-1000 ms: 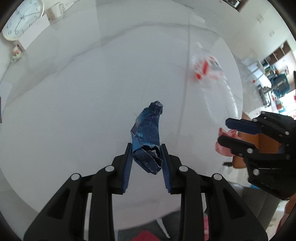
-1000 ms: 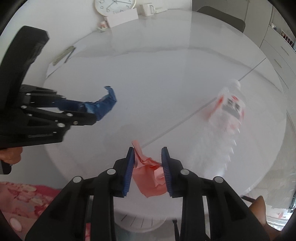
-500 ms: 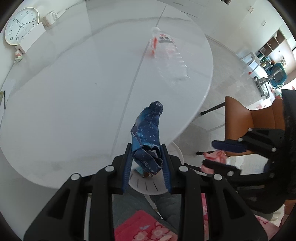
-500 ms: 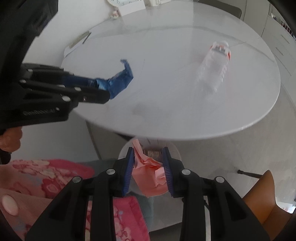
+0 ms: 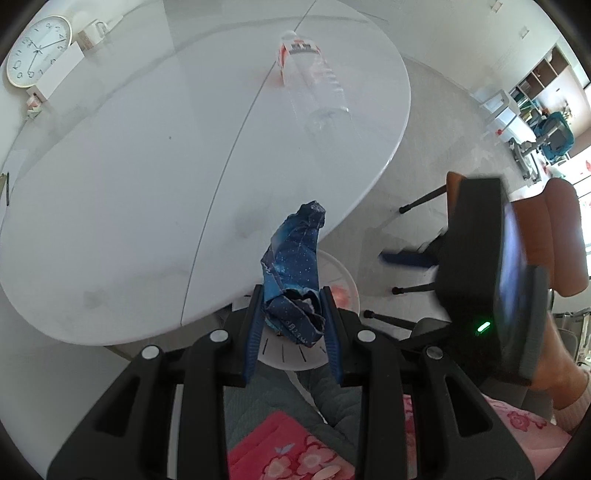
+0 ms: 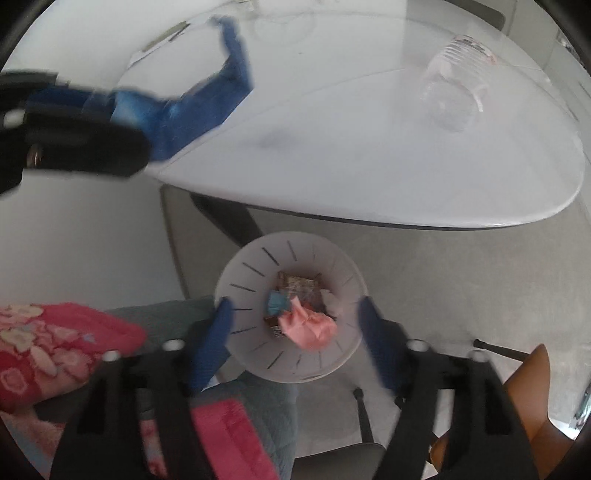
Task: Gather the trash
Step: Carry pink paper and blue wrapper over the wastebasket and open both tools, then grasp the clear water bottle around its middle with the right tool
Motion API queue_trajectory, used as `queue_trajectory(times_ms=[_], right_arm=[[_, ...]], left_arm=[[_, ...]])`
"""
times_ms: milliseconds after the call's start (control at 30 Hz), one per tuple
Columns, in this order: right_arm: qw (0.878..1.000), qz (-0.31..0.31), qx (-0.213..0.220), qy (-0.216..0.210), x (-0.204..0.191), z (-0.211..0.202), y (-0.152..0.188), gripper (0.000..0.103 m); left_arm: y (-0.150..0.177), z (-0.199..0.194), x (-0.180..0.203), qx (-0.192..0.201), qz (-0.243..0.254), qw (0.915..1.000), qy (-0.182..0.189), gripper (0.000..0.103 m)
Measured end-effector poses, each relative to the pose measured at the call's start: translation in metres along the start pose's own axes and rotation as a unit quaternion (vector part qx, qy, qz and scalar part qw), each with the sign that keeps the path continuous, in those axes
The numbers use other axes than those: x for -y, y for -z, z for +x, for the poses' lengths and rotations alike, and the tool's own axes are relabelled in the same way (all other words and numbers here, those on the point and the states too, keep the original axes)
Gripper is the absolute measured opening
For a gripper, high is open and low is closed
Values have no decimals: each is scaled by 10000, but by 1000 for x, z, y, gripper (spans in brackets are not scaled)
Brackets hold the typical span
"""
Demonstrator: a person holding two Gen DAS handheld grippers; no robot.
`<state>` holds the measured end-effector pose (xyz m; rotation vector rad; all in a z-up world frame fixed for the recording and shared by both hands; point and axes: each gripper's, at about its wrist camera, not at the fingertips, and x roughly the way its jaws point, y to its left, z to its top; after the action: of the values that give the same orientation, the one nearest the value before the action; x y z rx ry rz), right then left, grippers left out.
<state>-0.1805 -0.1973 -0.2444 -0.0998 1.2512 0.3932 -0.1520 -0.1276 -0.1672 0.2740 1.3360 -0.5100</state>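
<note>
White and glossy, one oval tabletop [image 5: 155,192] fills the space ahead of both hand-held grippers, with a thin seam running across its smooth surface. One clear plastic bottle [image 5: 314,88] lies on its side far ahead of the left hand-held gripper [image 5: 291,317], ribbed along the body, with a red-and-white label near the neck. One round wall clock [image 5: 37,50] and one white mug [image 5: 94,31] sit at the far left edge.

The left hand-held gripper is narrowly closed, its two blue ridged pads pressing on one crumpled dark-blue wrapper [image 5: 295,273], speckled with tiny white dots; the wrapper's twisted end sticks up past the fingertips, over the tabletop's near rim.

One round white bin [image 6: 236,284] with dark slits around its sloping wall stands on the floor directly below the right hand-held gripper [image 6: 295,332], under the tabletop's edge. The right jaws are opening and stand wide, with nothing pressed between the pads. One crumpled pink paper wad [image 6: 306,326] lies in the bin beneath them, soft and creased, beside a few other scraps: one small light-blue piece [image 6: 277,302], a brown printed wrapper [image 6: 299,284], and a whitish bit [image 6: 330,297].

One orange-brown chair [image 5: 561,240] with thin black legs stands to the right of the left hand-held gripper. Pink floral fabric [image 6: 48,339] and quilted grey-green cloth [image 6: 258,402] lie close beneath both tools.
</note>
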Motion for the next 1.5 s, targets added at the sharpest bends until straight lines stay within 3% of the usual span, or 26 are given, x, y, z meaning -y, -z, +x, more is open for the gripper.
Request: queue_trajectory(times_ms=[133,500,567,633,733,900,1100,1267,1500], right_arm=[[9989,407,235,58,21,-22,2,88],[9873,1301,765,499,76,-84,4,92],[9859,1370,801,532,82,-87,5,92],[9849,1417,808,578,86,-88,5,92],[9839,1467,826,600,88,-87,5,92],[9822,1542,899,590,88,-91,-1,93],[9758,1698,1148,754,90,-106,-22,97],[9653,1891,1448,1069,97,-124,-54,101],[9545,2130,1692,1221,107,-131,-100,101]], left_arm=[[7,10,-1,-151,94,9998,71,29],[24,56,19,-731,702,9940,416,32],[25,64,21,-831,745,9926,471,54],[23,68,22,-829,752,9926,472,65],[20,68,23,-815,795,9924,463,70],[4,48,20,-487,724,9959,257,78],[-33,1,-1,277,432,9986,-120,80],[-78,-54,-22,1216,253,9911,-471,92],[-132,-85,-47,1709,156,9839,-494,92]])
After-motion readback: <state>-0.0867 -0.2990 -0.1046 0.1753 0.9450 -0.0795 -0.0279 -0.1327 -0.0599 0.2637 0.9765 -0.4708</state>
